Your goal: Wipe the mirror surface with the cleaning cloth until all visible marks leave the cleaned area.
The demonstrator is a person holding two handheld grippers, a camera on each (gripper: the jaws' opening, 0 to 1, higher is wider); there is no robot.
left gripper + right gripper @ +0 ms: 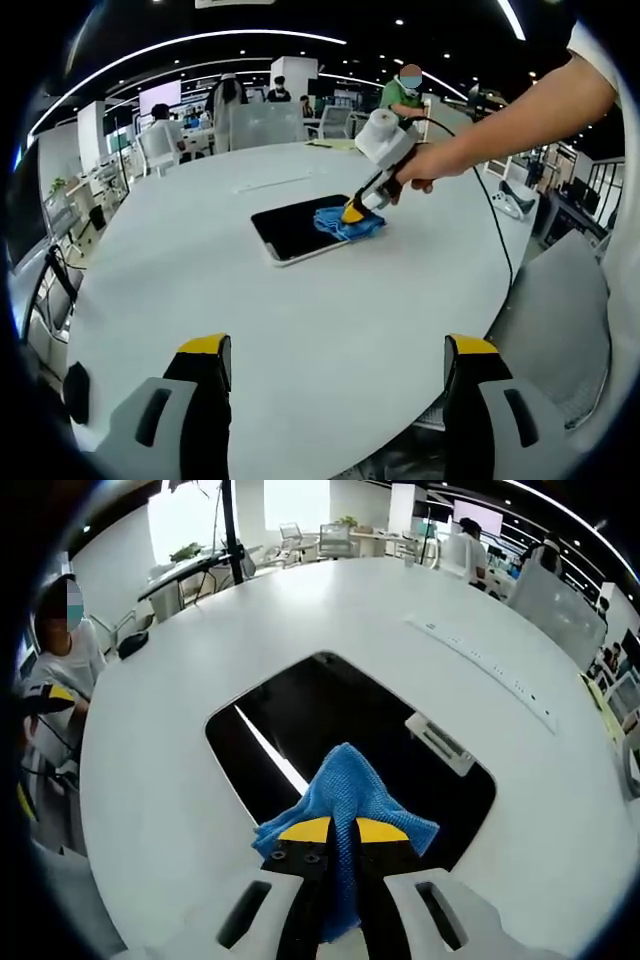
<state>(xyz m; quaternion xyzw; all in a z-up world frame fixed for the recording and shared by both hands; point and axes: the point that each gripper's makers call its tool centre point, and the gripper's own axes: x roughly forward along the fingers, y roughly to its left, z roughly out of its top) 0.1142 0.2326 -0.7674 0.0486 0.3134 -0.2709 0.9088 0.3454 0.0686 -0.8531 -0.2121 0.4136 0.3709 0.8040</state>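
The mirror (350,750) is a flat rectangle with rounded corners, its glass dark and glossy, set in a thin pale frame; in the right gripper view it throws back bright ceiling strips and a pale fixture. It lies flat on a broad, smooth, matte white table (250,330) with a curved edge. In the left gripper view the mirror (295,228) sits toward the far middle of that table, well apart from the near edge.

The cloth (345,795) is blue, with a fine woven, knobbly microfibre texture, bunched into soft folds. It rests on the mirror's near edge, and the right gripper (342,832), yellow-tipped with black and grey jaws, is clenched on it, the fabric pinched in the narrow slit between the jaws and hanging down past them. From the left gripper view the same right gripper (353,213) presses the cloth (349,223) onto the mirror's right end, held by a hand (425,165) with a black cable trailing off over the table edge.

The left gripper (335,352) hovers above bare table with its jaws released, spread wide apart and holding nothing.

A long, faint strip (490,668) runs along the table beyond the mirror. Around the table stand white chairs (160,145), desks and seated people in an open office with lines of ceiling lights.

The mirror's glass looks dark, and any marks on it are too small to tell
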